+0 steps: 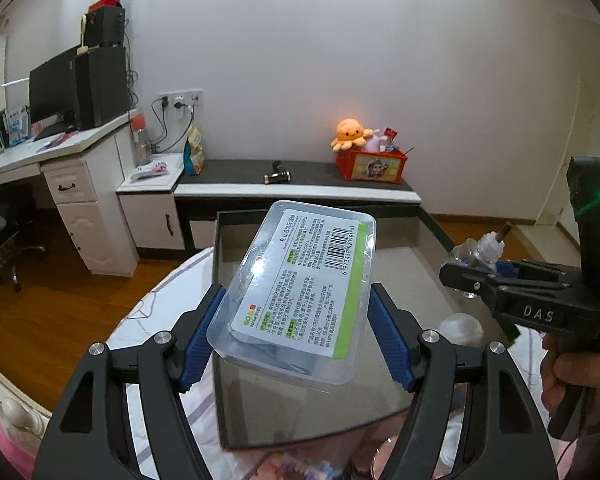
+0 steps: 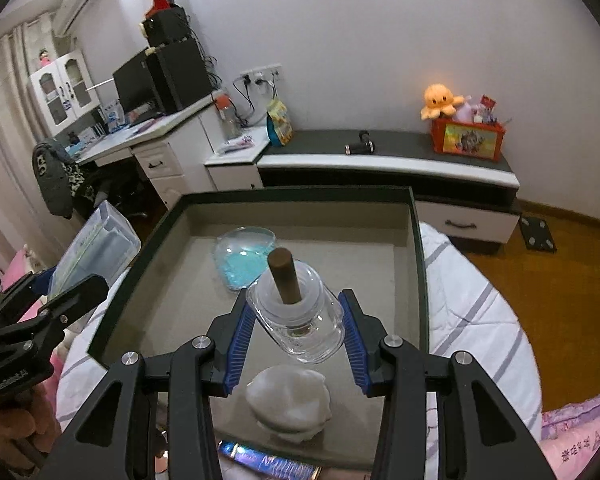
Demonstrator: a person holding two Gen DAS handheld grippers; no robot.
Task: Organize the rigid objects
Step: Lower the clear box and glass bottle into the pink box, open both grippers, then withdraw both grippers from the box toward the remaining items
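My left gripper (image 1: pixel 298 328) is shut on a clear plastic box with a printed label (image 1: pixel 300 288), lifted above the dark-rimmed tray (image 1: pixel 432 224). In the right wrist view that box (image 2: pixel 96 248) hangs left of the tray (image 2: pixel 418 264). My right gripper (image 2: pixel 296 332) is shut on a small clear glass bottle with a brown wick (image 2: pixel 296 312), held over the tray's middle. The left wrist view shows this bottle (image 1: pixel 480 252) and the right gripper (image 1: pixel 464 276) at the right. A clear heart-shaped box with blue beads (image 2: pixel 244 256) lies in the tray.
A white lumpy object (image 2: pixel 288 400) sits at the tray's near end and a shiny tube (image 2: pixel 268 460) lies at its front edge. The tray rests on a white striped bedspread (image 2: pixel 468 304). Beyond stand a low cabinet (image 2: pixel 380 160) and a red toy box (image 2: pixel 468 136).
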